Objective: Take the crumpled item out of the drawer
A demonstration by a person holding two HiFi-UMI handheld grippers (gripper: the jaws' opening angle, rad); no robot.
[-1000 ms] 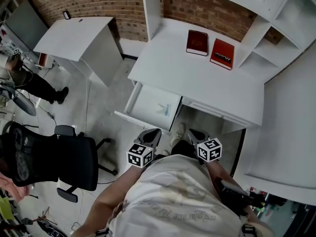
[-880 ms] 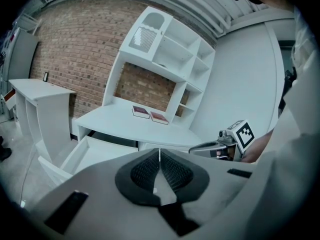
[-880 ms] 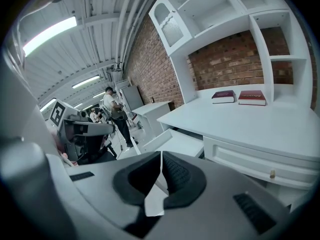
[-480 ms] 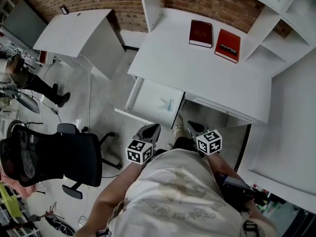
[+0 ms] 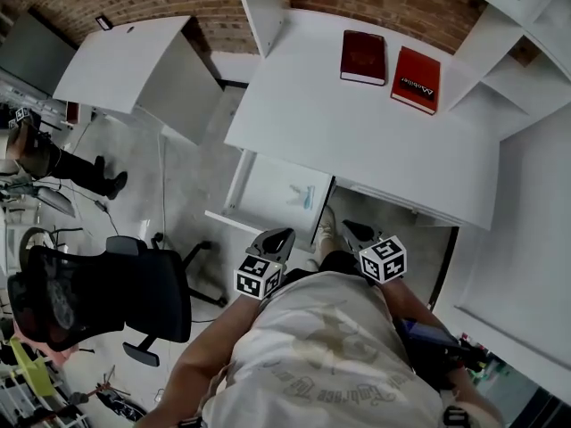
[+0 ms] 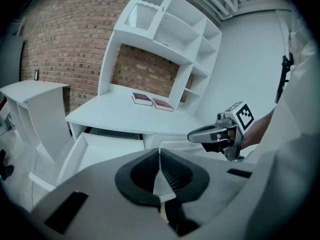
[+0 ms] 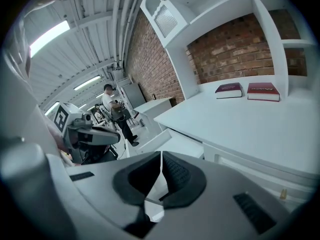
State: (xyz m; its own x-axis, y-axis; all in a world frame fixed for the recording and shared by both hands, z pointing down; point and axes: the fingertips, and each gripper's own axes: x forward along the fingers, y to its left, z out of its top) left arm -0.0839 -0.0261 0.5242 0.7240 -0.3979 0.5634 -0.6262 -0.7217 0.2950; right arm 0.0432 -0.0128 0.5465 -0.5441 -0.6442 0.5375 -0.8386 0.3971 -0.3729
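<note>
Open white drawer (image 5: 263,185), crumpled item (image 5: 301,196) inside, apart from both closed jaws

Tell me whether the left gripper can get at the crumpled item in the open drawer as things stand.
Probably yes. The white drawer is pulled open, the small pale crumpled item lies uncovered inside, and nothing stands between it and the left gripper. Its shut jaws must open first.

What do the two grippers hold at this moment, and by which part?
Nothing. The left gripper and the right gripper both have their jaws shut and empty; the crumpled item lies in the open drawer, apart from both.
</note>
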